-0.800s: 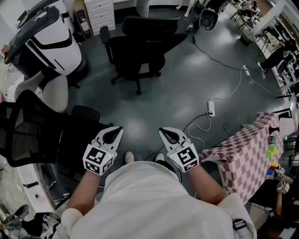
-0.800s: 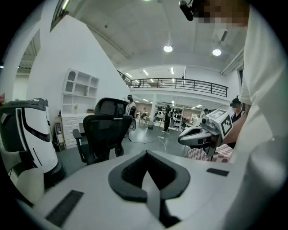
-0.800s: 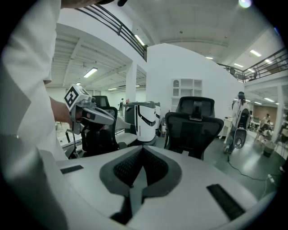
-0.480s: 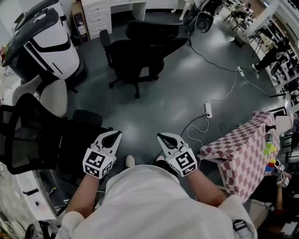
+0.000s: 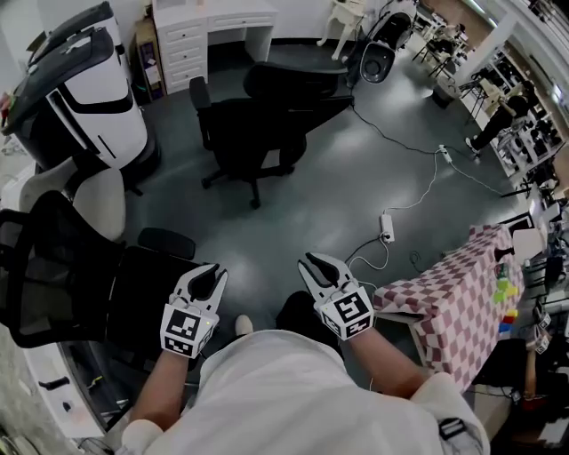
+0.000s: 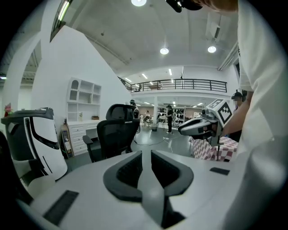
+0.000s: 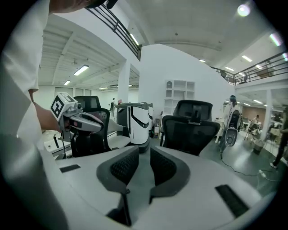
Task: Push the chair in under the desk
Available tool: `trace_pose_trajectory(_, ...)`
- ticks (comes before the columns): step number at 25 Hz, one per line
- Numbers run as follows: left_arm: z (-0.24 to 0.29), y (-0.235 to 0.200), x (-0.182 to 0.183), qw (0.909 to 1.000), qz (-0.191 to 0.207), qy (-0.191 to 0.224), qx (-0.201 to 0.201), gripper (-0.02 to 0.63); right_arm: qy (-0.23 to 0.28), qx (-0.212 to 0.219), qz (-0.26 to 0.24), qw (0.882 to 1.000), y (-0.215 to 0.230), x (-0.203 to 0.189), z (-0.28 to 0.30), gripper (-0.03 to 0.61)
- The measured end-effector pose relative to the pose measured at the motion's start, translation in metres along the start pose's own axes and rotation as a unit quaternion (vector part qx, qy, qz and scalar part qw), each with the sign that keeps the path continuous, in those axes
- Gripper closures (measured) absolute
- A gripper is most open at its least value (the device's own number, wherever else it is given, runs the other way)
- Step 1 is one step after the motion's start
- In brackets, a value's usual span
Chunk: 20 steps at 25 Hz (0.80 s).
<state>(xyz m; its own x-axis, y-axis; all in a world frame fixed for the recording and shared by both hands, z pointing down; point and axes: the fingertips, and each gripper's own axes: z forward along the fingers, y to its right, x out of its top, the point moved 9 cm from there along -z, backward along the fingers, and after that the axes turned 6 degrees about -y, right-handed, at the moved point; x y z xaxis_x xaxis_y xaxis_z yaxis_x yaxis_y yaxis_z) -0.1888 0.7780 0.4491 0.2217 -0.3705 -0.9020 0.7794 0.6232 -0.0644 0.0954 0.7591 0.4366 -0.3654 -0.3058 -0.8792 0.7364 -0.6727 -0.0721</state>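
Observation:
A black office chair (image 5: 258,124) stands on the grey floor, pulled out from the white desk (image 5: 213,18) at the back wall. It also shows in the left gripper view, chair (image 6: 114,134), and in the right gripper view, chair (image 7: 191,130). My left gripper (image 5: 206,271) and right gripper (image 5: 313,262) hang side by side in front of my body, well short of the chair and pointing toward it. In the gripper views the left gripper (image 6: 145,155) and the right gripper (image 7: 143,152) each have their jaws a narrow gap apart, with nothing between them.
A black mesh chair (image 5: 53,267) stands close at my left. A white and black machine (image 5: 80,80) is at the back left. A checkered-cloth table (image 5: 462,293) is at my right. A power strip (image 5: 387,227) with cables lies on the floor ahead.
The chair and floor have slid down in the head view and the white desk has come into sight at the top. Both grippers hold the same pose in front of me.

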Motion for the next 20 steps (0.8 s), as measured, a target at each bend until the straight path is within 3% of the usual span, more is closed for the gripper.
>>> trace_pose_trajectory(10, 0.023, -0.011, 0.015, 0.9999, -0.001, 0.000, 0.013, 0.519, 0.003, -0.016, 0.007, 1.000, 0.033, 0.010, 0.017, 0.495)
trace_pose_trajectory(20, 0.109, -0.042, 0.056, 0.9994, 0.009, -0.023, 0.026, 0.487, 0.022, -0.027, 0.018, 0.999, 0.126, 0.026, 0.066, 0.471)
